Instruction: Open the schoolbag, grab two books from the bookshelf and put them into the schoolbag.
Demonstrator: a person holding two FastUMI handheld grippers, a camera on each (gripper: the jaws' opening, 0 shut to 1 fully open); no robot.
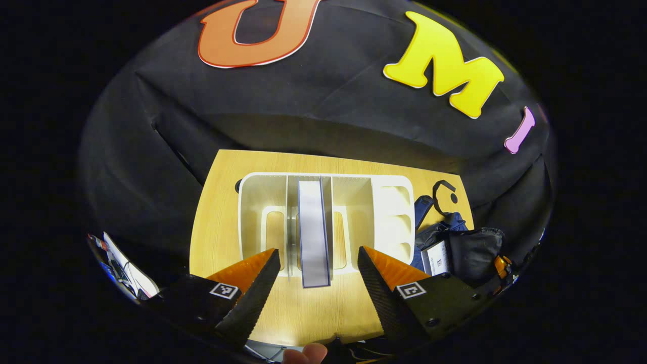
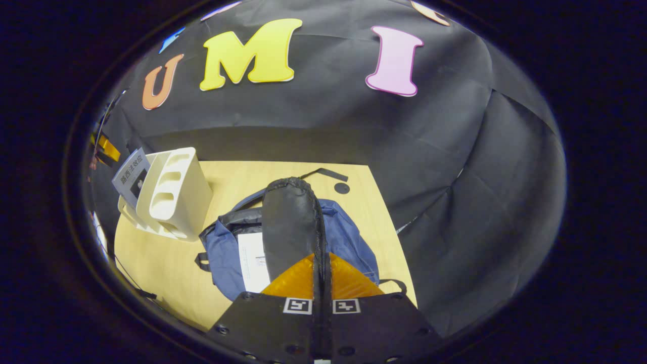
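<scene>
Orange-backed left gripper (image 1: 318,280) hangs wide open astride the one book (image 1: 313,232) upright in the white shelf (image 1: 389,212), so I judge it best to centre and close squarely, while right gripper (image 2: 322,273), closed on the flap (image 2: 290,222), holds the bag (image 2: 343,237) open, one book (image 2: 252,260) inside.

Book (image 1: 313,232) in shelf (image 1: 389,202) (bag (image 1: 467,247) rt)

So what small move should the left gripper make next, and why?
Probably ease the left gripper forward until its open fingers straddle the book, then close. The book stands upright in the bookshelf straight ahead, not yet between the fingers. One book already lies in the schoolbag, whose flap the right gripper holds up.
</scene>
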